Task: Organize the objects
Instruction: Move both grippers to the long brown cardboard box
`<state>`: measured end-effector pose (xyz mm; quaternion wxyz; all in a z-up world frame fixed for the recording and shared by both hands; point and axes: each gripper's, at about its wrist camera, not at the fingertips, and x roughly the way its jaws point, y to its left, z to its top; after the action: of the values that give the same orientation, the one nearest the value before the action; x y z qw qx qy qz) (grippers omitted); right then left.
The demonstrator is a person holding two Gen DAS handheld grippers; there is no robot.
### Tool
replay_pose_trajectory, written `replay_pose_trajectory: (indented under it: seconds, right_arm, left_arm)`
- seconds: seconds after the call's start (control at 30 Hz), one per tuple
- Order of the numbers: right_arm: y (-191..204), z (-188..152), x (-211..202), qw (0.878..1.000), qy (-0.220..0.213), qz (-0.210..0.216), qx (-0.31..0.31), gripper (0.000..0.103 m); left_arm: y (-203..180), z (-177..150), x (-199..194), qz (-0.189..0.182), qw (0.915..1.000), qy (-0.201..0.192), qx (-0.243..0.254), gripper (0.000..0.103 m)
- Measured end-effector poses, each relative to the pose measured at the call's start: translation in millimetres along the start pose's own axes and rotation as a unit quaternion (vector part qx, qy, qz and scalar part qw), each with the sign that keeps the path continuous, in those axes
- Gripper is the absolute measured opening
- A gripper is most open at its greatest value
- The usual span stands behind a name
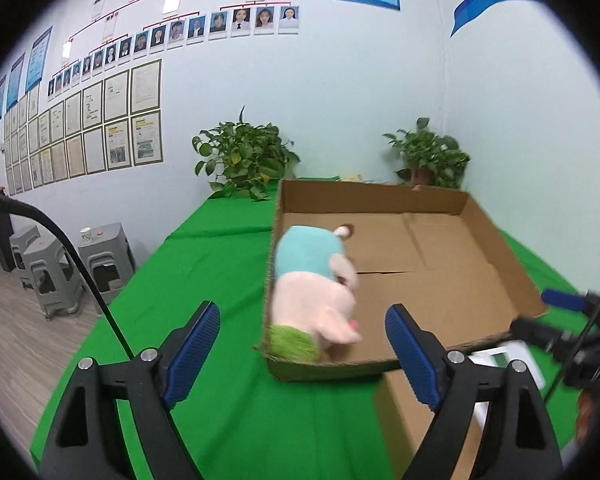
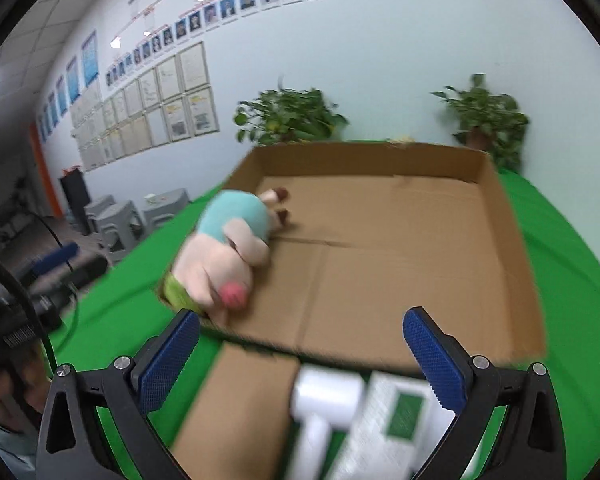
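1. Bench [image 1: 220,272], green cloth: carried the whole job. Two potted plants [image 1: 244,156] stood at its far end by the wall.
2. Cardboard tray [image 1: 500,240]: wide, shallow, sat mid-bench, mostly bare inside, so plenty of room was left.
3. Plush toy [image 1: 316,288] (pink body, teal top, green base): lay on its side inside the tray, against the left wall at the near-left corner. Judged as one item sorted.
4. Brown box [image 2: 236,408]: lay on the bench just near of the tray, outside it. Judged not yet put away.
5. White-and-green carton [image 2: 396,420] plus a white item beside it: also near of the tray, right of the brown box, not yet in.
6. Left claw [image 1: 304,356]: jaws spread wide, nothing between them, hovering near of the tray. Right claw [image 2: 304,356]: likewise gaping and empty, over the waiting items.
7. Writing: carton print and wall papers were too blurred/small to read; no brand legible.
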<state>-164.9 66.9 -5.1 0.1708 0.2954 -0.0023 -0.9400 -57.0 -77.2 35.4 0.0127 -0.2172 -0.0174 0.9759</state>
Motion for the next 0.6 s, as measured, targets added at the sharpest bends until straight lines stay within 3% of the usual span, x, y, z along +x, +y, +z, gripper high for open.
replay_pose_trajectory:
  seconds: [0.17, 0.27, 0.6]
  right_arm:
    - [-41.1, -49.0, -63.9, 1.0, -0.005, -0.008, 0.027, 0.103]
    - [-49.4, -64.6, -78.9, 0.999, -0.01, -0.008, 0.04, 0.102]
    - [-46.7, -84.2, -119.0, 0.999, -0.011, 0.03, 0.04, 0.1]
  left_arm:
    - [-20.7, -5.6, -30.2, -0.028, 0.9996, -0.006, -0.006, 0.085]
    - [-31.5, -7.5, -39.3, -0.031, 0.9995, -0.003, 0.002, 0.085]
    - [-52.4, -18.9, -53.8, -0.065, 0.9978, 0.016, 0.009, 0.085]
